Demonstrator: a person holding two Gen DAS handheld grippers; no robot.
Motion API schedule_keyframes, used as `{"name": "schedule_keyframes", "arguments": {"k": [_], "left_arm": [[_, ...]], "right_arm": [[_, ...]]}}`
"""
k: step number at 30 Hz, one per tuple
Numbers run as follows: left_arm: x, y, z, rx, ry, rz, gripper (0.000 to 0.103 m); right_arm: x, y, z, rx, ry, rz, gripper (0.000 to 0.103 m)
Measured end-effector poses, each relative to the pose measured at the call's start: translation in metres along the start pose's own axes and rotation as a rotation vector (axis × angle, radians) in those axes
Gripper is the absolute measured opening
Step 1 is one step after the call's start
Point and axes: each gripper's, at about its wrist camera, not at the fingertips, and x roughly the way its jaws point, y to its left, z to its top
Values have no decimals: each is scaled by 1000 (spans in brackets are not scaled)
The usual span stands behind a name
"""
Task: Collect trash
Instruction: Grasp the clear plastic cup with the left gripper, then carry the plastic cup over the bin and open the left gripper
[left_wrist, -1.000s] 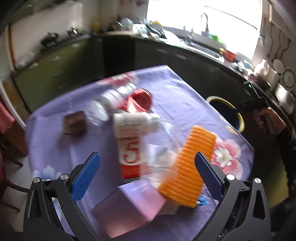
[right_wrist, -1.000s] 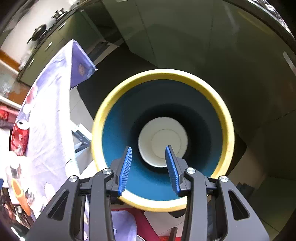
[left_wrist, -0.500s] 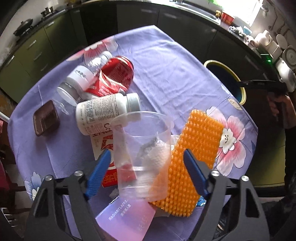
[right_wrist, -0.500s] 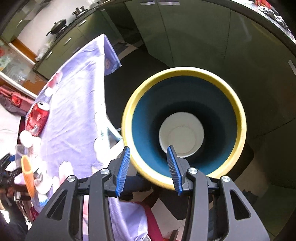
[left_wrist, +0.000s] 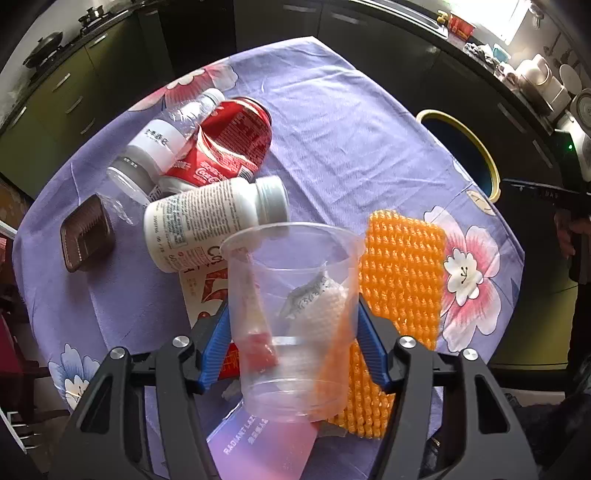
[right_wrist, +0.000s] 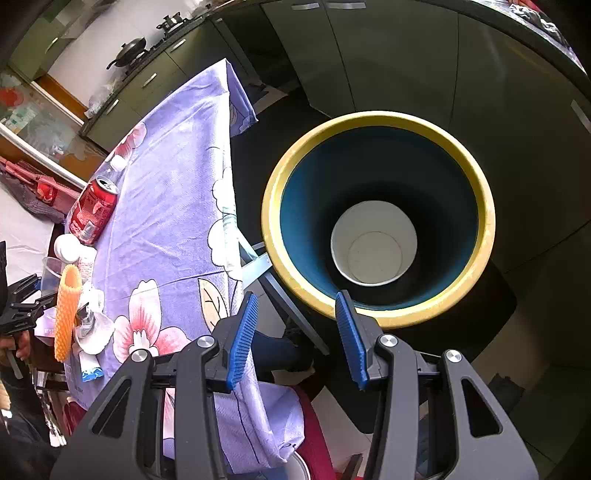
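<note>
One white paper cup lies binned; left hand-held gripper, jaws just closing, clamps clear plastic cup; right hand-held gripper half-open, empty.

On the desk we find a cup at the front, a bottle behind it, a can farther back, netting to its right. Beyond the desk's right edge stands a bin with a bowl in it.
</note>
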Motion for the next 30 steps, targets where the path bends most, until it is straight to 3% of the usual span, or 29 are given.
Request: {"name": "schedule_keyframes", "arguments": {"k": [9, 16, 24, 30], "left_arm": [[-32, -6, 6, 13, -76, 19, 59], [-51, -38, 23, 87, -114, 13, 59], [-37, -118, 73, 249, -101, -66, 59], [4, -204, 124, 399, -56, -129, 59]], "right_arm": [[-4, -2, -11, -8, -17, 23, 44], [-9, -8, -22, -13, -37, 21, 44], [-25, -43, -37, 22, -87, 17, 44], [-36, -82, -55, 89, -118, 1, 45]]}}
